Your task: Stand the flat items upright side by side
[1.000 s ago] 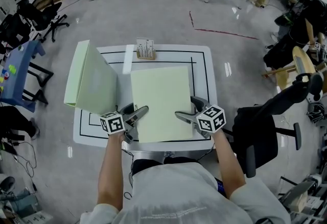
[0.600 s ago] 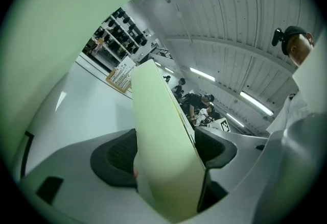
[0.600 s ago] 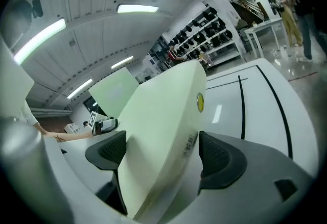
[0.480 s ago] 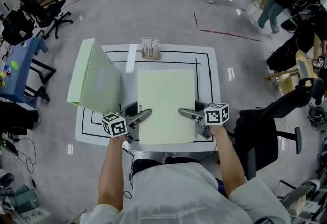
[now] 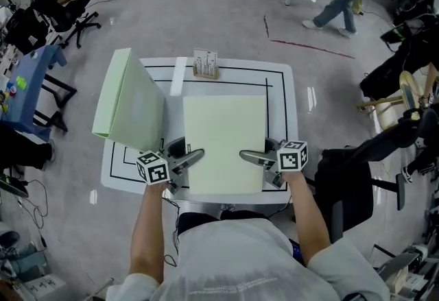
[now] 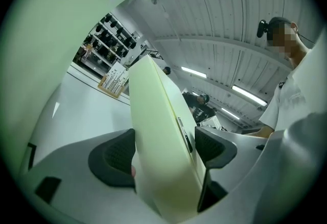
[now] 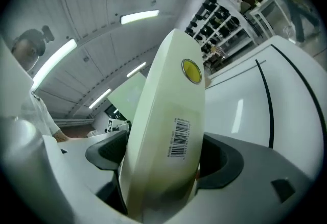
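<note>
1 of 2 binders up; second gripped, not yet stood.

Left gripper (image 5: 194, 155) and right gripper (image 5: 248, 155) are each clamped on the near end of the flat binder (image 5: 225, 131), the right one on the barcode spine side. Binder sits mid-table (image 5: 285, 87), flat or barely raised, can't tell which. Farther left, the standing binder (image 5: 130, 104) is on edge, apart from it. Small rack (image 5: 205, 64) at the far edge. Remaining, my read: tip this one up and park it beside the standing one.

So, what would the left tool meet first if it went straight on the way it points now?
The pale green binder held between the left tool's jaws; it would likely only press deeper against that edge.
</note>
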Motion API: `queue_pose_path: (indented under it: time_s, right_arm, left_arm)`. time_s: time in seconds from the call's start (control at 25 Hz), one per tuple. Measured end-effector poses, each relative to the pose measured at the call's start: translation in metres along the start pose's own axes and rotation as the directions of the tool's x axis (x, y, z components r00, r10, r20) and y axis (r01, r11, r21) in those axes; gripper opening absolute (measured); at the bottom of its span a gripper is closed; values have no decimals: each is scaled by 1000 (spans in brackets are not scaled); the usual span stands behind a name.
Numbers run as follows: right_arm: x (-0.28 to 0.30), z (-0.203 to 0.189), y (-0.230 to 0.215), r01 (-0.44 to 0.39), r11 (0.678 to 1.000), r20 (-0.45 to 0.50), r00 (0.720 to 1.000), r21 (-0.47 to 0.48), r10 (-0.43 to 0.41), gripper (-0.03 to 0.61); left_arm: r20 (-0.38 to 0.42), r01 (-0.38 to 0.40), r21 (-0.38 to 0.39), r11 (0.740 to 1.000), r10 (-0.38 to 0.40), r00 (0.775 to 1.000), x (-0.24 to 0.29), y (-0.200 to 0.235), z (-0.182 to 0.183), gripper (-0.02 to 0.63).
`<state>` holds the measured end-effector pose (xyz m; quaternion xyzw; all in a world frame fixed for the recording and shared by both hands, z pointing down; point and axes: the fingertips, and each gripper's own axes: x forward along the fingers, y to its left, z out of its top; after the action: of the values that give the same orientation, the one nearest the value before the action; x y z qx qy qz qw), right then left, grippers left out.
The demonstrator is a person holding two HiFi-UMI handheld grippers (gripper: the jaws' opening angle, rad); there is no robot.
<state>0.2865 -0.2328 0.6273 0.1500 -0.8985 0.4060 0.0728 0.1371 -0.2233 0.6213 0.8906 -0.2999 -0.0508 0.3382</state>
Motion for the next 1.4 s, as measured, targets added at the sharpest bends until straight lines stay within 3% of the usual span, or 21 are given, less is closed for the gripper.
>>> queue_pose_path:
  time_s: [0.2,0.32,0.44,0.6,0.72,0.88,1.12,1.24,1.4]
  right_arm:
    - [-1,9,9,-1,995,53,999,-95,6,434]
    - [-4,12,16,-12,994,71,997,-111,20,434]
    - [-6,9,21,-47,997,59,997,-63,51,434]
    - [-6,-2,40,-190,978,9,982,80,190,434]
    - [-9,-5,48,-218,973,10,976,80,218,433]
    - [-15,1,49,-177,984,4,984,24,177,416]
    - [-26,21,55,-103,992,62,992,-71,108,375]
    - [-47,34,57,-30,994,101,994,-104,41,349]
    - [-78,53,63,79,985,191,980,-155,-49,344]
  left_arm:
    - [-4,15,-85,996,-15,1000,-2,1,-3,367]
    - [4,29,-89,996,-29,1000,-3,-4,-2,367]
    - [16,45,-64,997,-45,999,-6,-7,-1,367]
    - [19,111,16,994,-112,994,-4,-24,2,359]
    - [19,130,44,991,-131,991,0,-31,4,354]
    - [9,126,53,991,-127,992,5,-35,6,354]
    - [55,74,74,995,-78,995,17,-40,28,370]
    - [97,19,99,995,-28,995,22,-42,44,370]
    - [95,-10,154,988,-5,995,33,-55,59,370]
